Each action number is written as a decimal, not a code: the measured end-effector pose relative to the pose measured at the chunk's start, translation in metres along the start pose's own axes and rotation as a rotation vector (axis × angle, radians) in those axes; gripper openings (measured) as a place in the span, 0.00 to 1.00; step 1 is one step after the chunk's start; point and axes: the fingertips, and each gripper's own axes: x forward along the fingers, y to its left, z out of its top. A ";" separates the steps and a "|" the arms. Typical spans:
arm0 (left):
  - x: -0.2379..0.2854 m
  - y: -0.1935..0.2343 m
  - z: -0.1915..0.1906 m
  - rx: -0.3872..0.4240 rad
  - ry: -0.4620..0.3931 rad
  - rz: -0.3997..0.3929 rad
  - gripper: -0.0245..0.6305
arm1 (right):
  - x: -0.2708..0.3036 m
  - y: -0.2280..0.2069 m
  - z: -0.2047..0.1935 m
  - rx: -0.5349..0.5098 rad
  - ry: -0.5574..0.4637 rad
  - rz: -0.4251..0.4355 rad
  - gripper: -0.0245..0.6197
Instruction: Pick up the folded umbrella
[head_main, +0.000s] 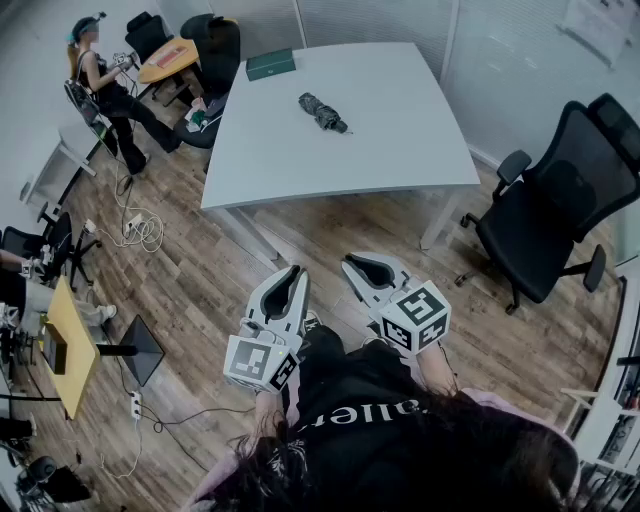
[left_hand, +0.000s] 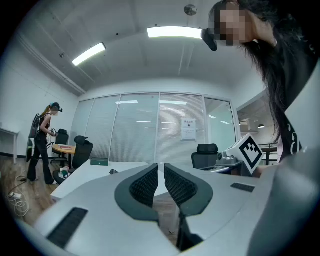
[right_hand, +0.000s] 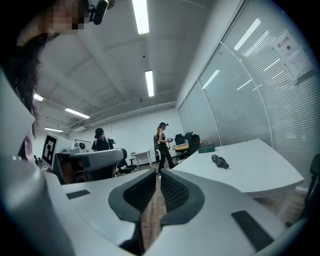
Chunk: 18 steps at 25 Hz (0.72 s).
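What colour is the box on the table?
The box is dark green, clearest in the head view.

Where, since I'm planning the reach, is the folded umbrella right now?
In the head view, the folded umbrella lies near the middle of the white table, nearer and to the right of the green box at its far edge.

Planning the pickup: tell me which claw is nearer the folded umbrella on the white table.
Right, by a little. The right claw is short of the white table, right of the folded umbrella; the left claw sits slightly farther back, to its left.
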 end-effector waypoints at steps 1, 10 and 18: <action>0.001 -0.001 0.000 0.002 0.003 -0.003 0.11 | 0.000 -0.001 0.000 0.000 0.001 -0.002 0.10; 0.010 0.001 0.001 0.017 0.017 -0.024 0.11 | -0.001 -0.008 0.001 0.036 -0.024 -0.020 0.10; 0.026 -0.006 -0.002 0.021 0.045 -0.054 0.11 | -0.001 -0.024 0.000 0.077 -0.019 -0.033 0.10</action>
